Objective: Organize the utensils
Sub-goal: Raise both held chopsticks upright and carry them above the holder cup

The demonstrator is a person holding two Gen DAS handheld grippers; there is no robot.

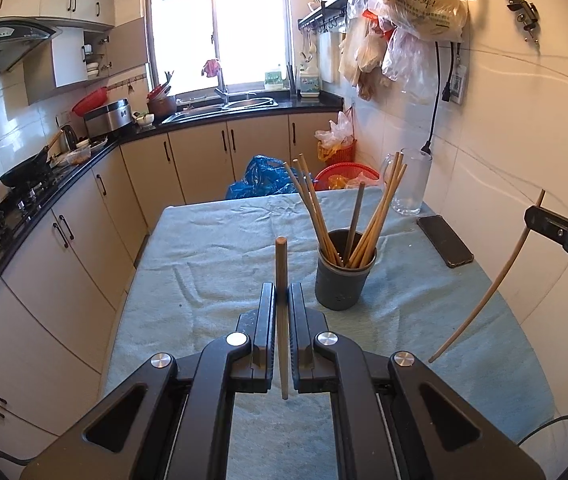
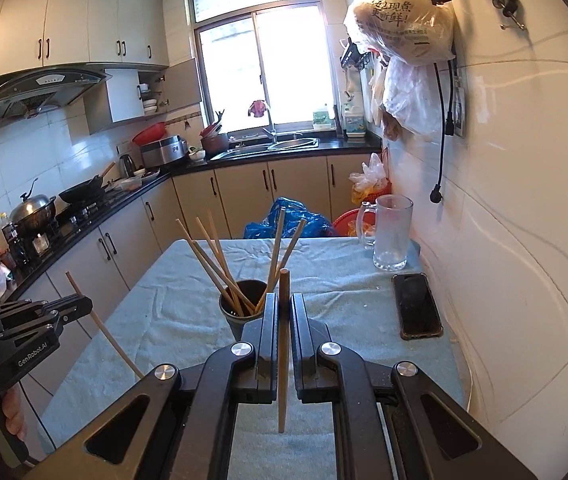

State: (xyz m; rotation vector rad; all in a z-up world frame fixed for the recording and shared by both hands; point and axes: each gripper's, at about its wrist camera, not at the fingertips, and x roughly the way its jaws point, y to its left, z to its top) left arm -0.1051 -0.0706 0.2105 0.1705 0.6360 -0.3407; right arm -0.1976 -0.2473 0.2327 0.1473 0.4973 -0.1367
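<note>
- Pale blue terry cloth [image 1: 212,264] covers the surface beneath both tools.
- The left tool [image 1: 283,300] is clamped narrow on a light wooden chopstick [image 1: 281,280], held upright between its fingers, thick end up.
- The right tool [image 2: 283,304] likewise pinches a second tan wooden chopstick [image 2: 283,320], upright.
- A dark grey round plastic utensil cup [image 1: 342,280] stands just ahead and right of the left tool, holding several wooden chopsticks [image 1: 312,208] fanned outward.
- From the right tool, that cup sits directly ahead, slightly left.
- A clear glass mug [image 2: 391,232] and a black smartphone [image 2: 419,306] lie ahead-right of the right tool, near the wall.
</note>
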